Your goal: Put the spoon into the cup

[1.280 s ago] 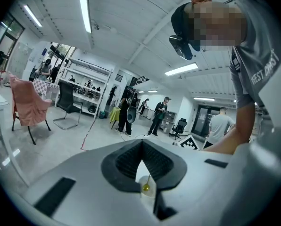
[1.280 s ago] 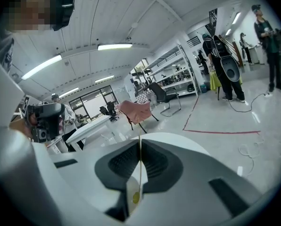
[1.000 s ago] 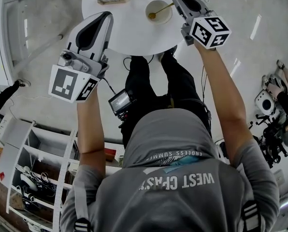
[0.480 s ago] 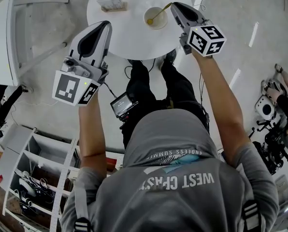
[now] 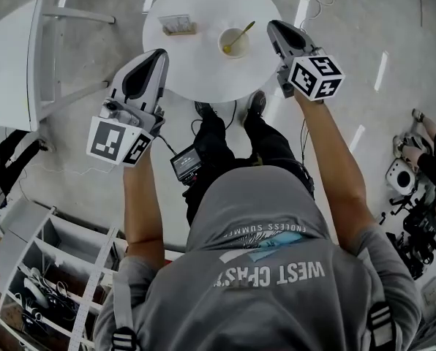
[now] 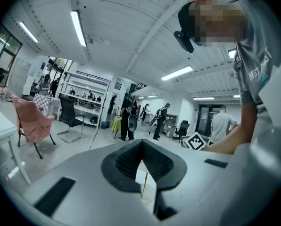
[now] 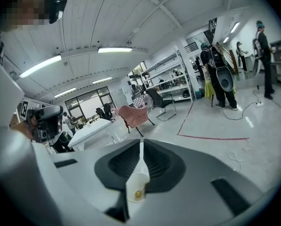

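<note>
A pale cup (image 5: 232,44) stands on the round white table (image 5: 196,68), and the gold spoon (image 5: 241,34) rests in it with its handle leaning out to the upper right. My right gripper (image 5: 271,25) hovers just right of the cup, apart from the spoon handle; its jaws stand a narrow slit apart with nothing between them. My left gripper (image 5: 158,54) is over the table's left edge, shut and empty. The left gripper view shows the cup (image 6: 147,191) and spoon (image 6: 144,181) below the jaws (image 6: 141,143). The right gripper view shows the cup (image 7: 138,182) under the jaws (image 7: 141,144).
A small flat holder (image 5: 178,25) sits on the table left of the cup. A white rectangular table (image 5: 6,64) stands at the far left and a shelf unit (image 5: 42,269) at the bottom left. A small screen device (image 5: 185,163) hangs at the person's waist.
My right gripper has drawn back from the spoon handle, which it was touching a second ago. The spoon stays in the cup. The view has pulled back from the table.
</note>
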The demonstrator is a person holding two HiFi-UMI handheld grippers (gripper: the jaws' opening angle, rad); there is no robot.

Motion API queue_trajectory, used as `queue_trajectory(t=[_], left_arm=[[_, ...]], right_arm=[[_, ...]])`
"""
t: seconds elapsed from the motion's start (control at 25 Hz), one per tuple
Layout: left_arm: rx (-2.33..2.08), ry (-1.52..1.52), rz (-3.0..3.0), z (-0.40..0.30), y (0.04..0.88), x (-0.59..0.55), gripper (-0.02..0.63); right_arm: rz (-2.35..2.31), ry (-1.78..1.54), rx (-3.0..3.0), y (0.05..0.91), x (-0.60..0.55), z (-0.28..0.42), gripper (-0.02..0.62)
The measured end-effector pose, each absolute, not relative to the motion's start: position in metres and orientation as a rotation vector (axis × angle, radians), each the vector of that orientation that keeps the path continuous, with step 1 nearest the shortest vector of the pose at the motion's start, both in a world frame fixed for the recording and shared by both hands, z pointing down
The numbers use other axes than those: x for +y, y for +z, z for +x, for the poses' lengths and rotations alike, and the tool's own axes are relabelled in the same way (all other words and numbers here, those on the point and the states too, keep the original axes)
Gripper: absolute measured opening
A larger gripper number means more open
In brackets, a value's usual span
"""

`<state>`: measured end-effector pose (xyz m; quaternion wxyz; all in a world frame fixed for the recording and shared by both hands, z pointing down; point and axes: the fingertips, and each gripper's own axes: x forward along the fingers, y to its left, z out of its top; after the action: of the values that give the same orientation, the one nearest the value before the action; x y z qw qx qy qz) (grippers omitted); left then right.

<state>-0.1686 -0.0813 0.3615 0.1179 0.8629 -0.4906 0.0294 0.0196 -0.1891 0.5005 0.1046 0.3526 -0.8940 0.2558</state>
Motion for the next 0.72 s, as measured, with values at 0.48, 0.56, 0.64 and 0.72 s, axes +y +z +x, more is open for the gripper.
queue_trajectory(t=[0.48,0.56,0.64,0.72], left_arm=[[-1.522,0.078,2.537,-0.185,0.327,-0.076,0.002],[-1.523,0.08,2.548,-0.184,0.322,-0.075,0.003],[-1.519,0.076,2.564,-0.181,0.318,-0.075,0.003],[-1.517,0.064,2.577,-0.178,0.313,-0.073,0.002]], right_arm=[[1.047,0.608,-2.683,0.435,-0.187,0.048,0.0],[1.022,0.555,-2.71,0.418,-0.185,0.044,0.0],[1.018,0.518,-2.741,0.402,-0.183,0.04,0.0],[1.022,0.5,-2.764,0.388,-0.18,0.038,0.0]])
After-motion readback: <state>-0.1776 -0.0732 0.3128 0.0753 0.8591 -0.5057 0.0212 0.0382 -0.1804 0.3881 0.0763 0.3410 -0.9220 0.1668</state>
